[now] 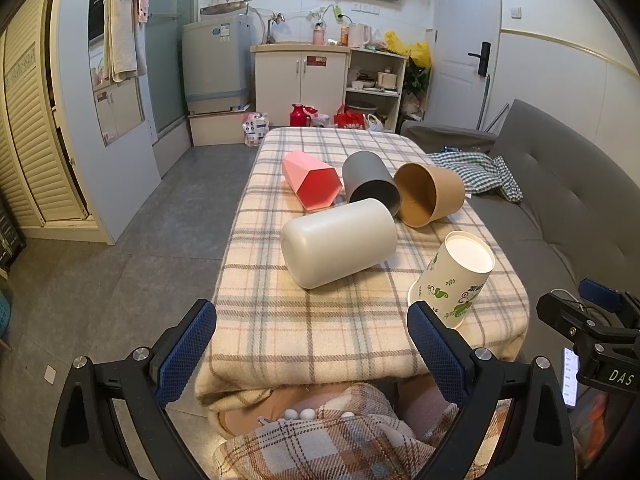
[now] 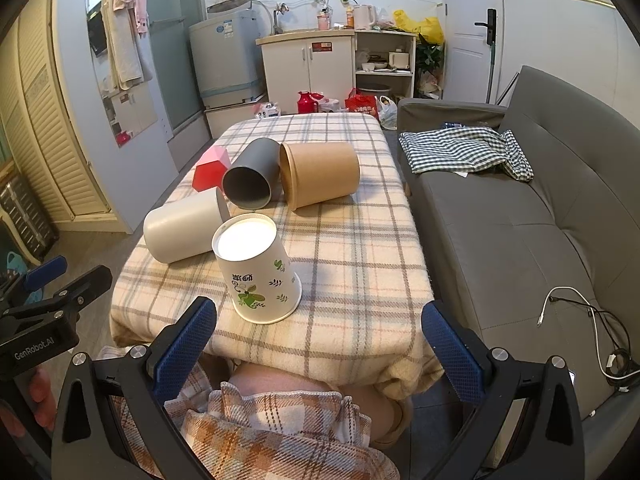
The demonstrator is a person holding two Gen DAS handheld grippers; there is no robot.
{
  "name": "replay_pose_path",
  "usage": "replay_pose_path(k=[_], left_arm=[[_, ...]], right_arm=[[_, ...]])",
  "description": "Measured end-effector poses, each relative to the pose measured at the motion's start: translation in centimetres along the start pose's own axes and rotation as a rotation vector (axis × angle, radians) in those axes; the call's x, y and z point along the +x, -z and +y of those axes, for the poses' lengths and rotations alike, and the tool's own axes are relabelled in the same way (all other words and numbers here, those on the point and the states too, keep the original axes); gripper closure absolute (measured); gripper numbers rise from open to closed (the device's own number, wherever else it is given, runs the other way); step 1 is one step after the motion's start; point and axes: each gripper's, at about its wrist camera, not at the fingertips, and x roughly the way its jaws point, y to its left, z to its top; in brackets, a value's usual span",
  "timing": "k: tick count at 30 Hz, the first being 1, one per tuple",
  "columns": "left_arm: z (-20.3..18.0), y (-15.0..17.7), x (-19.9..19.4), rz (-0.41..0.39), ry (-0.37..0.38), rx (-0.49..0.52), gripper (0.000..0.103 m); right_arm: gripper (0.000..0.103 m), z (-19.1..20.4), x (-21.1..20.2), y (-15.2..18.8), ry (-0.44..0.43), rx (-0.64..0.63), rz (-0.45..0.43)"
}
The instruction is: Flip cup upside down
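Both grippers wait low in the frame, jaws wide apart, holding nothing.

Left gripper [image 1: 312, 332], right gripper [image 2: 318, 328]: the paper cup [image 2: 258, 268] already sits bottom-up mid-frame on the table [image 2: 360, 280]. Next, probably the white cup [image 2: 180, 226], lying sideways.

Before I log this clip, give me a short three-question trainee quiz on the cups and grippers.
1. True or false: the printed paper cup stands mouth-down on the plaid tablecloth.
2. How many cups lie on their sides?
3. Which cup touches the white cup: A) grey cup B) kraft paper cup?

Key: 1 true. 2 four, counting the pink hexagonal cup. 3 A. Left gripper and right gripper are open, empty.
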Motion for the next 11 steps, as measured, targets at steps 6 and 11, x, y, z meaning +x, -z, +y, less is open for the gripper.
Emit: replay_pose_path(k=[6, 11], left_arm=[[-0.09, -0.05, -0.02, 0.000, 0.002, 0.004, 0.004], [-0.23, -0.09, -0.24, -0.005, 0.001, 0.008, 0.004]], right_arm=[[0.000, 0.05, 0.03, -0.03, -0.001, -0.002, 0.002], [0.000, 0.08, 0.06, 0.02, 0.000, -0.002, 0.003]])
